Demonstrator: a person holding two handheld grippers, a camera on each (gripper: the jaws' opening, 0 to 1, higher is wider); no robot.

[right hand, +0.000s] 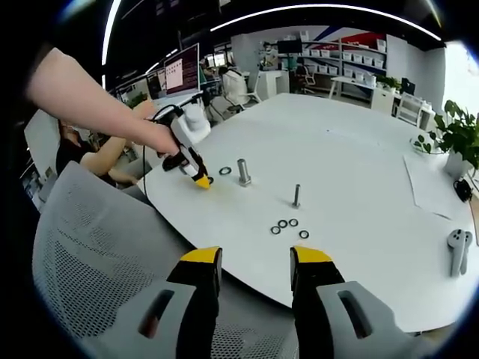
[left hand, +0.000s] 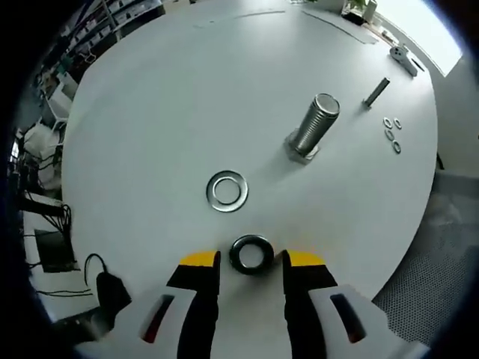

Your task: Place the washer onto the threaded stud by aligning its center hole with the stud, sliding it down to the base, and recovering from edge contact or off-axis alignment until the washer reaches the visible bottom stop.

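Jaws of my left gripper (left hand: 251,258) stand apart on the white table (left hand: 150,112), with a dark washer (left hand: 251,253) lying flat on the top between the yellow tips; I can't tell whether either tip touches it. Just past it lies a bright silver washer (left hand: 227,191), flat and apart from the dark one. Farther on stands the large threaded stud (left hand: 313,126) on its hex base, upright on the table, nothing on it. Beyond that I see a thinner bolt (left hand: 376,91) and a few small washers (left hand: 392,134) near the far rim.

My right gripper (right hand: 254,259) is spread wide with nothing between its tips, held off the table above a grey mesh chair (right hand: 97,247). From there I see a hand (right hand: 153,134) holding the left gripper at the table edge, beside the stud, and a potted plant (right hand: 458,134) at the right.
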